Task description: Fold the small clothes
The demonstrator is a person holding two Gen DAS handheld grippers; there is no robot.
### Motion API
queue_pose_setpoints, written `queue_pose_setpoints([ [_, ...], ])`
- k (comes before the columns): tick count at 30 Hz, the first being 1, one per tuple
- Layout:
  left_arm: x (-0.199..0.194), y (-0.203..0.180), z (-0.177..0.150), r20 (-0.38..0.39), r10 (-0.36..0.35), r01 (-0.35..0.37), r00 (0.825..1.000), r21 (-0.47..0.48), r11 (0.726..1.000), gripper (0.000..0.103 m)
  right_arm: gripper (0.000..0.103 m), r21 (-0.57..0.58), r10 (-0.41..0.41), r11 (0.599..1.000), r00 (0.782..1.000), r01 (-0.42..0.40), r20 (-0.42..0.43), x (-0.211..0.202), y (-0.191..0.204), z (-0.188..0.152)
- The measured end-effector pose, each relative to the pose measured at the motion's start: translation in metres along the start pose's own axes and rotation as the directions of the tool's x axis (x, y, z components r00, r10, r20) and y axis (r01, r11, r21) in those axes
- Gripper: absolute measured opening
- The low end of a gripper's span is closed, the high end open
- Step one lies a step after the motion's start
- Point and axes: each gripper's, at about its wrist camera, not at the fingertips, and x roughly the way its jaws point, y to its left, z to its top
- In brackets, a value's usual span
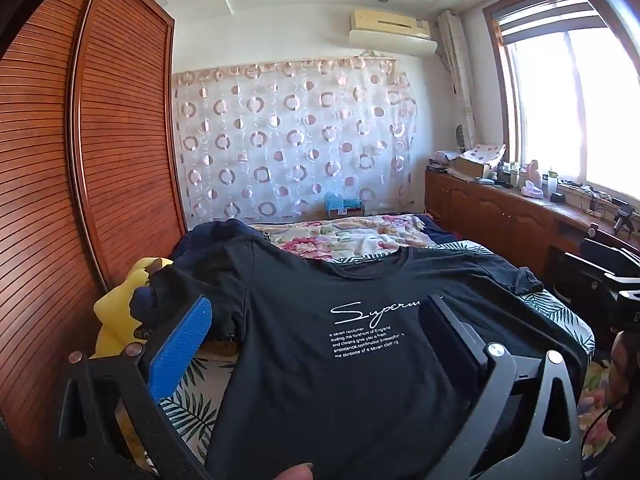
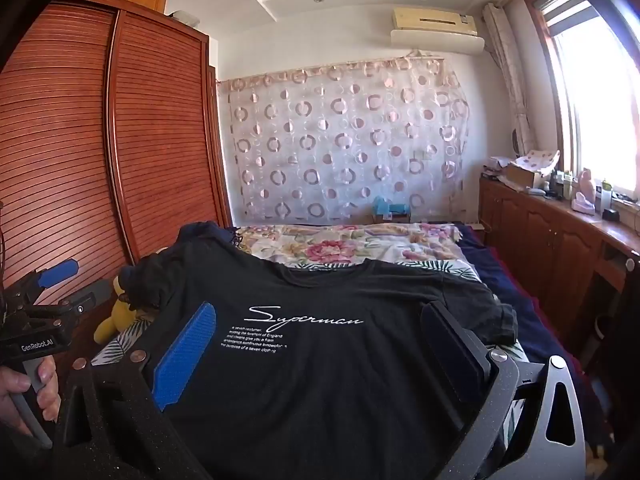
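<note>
Partly cropped, perhaps flat: T-shirt (image 1: 320,344).

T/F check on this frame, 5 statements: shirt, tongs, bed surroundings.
1. The black T-shirt lies print side up on the bed. True.
2. The right tongs are shut on the shirt's hem. False: both fingers stand wide apart, gripping nothing.
3. The left tongs are open. True.
4. A yellow plush toy sits beside the bed by the wardrobe. True.
5. The shirt is already folded in half. False: it lies spread flat, both sleeves out.
</note>
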Motion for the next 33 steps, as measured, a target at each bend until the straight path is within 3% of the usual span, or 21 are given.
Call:
queue_pose_setpoints([
  [33, 0.0005, 0.0000, 0.0001, -0.011, -0.006, 0.006, 1.000, -0.014, 1.000, 0.103, 0.102, -0.004, 0.000, 1.000, 1.000, 0.000, -0.005, -0.0017, 0.0012, 0.0012],
])
